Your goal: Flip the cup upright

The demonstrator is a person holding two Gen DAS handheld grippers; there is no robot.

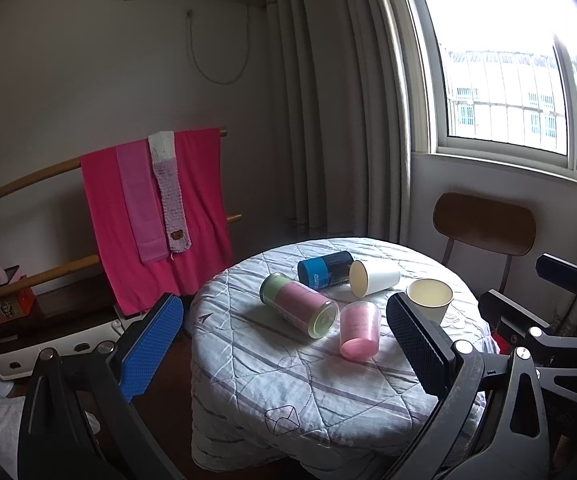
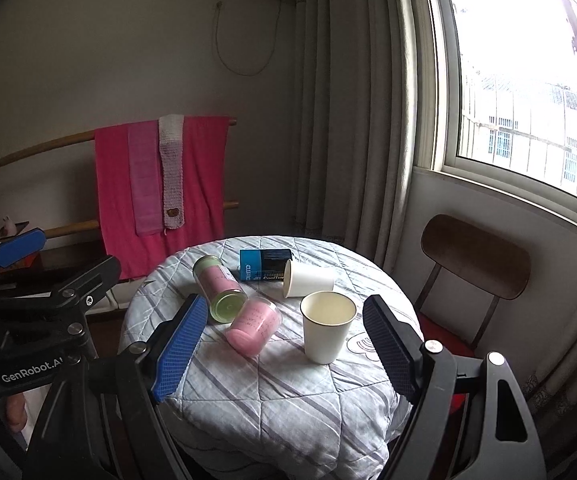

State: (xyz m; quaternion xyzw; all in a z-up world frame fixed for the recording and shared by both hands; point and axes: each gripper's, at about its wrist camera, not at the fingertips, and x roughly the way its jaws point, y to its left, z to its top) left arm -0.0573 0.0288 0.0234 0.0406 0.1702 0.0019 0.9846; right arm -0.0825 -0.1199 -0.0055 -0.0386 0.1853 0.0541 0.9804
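Observation:
A white paper cup (image 1: 374, 277) (image 2: 308, 279) lies on its side at the back of the round table (image 1: 288, 392) (image 2: 280, 400). A second white paper cup (image 1: 430, 298) (image 2: 327, 327) stands upright at the right. A clear pink plastic cup (image 1: 359, 330) (image 2: 253, 327) lies tipped in the middle. My left gripper (image 1: 288, 344) is open and empty, held before the table. My right gripper (image 2: 284, 348) is open and empty, with the upright cup between its fingers in view but beyond them.
A pink-and-green canister (image 1: 298, 310) (image 2: 219, 288) and a blue-and-black can (image 1: 324, 272) (image 2: 264, 265) lie on their sides on the table. A wooden chair (image 1: 484, 228) (image 2: 474, 260) stands behind at the right under the window. Pink towels (image 1: 152, 216) hang on a rack at the left.

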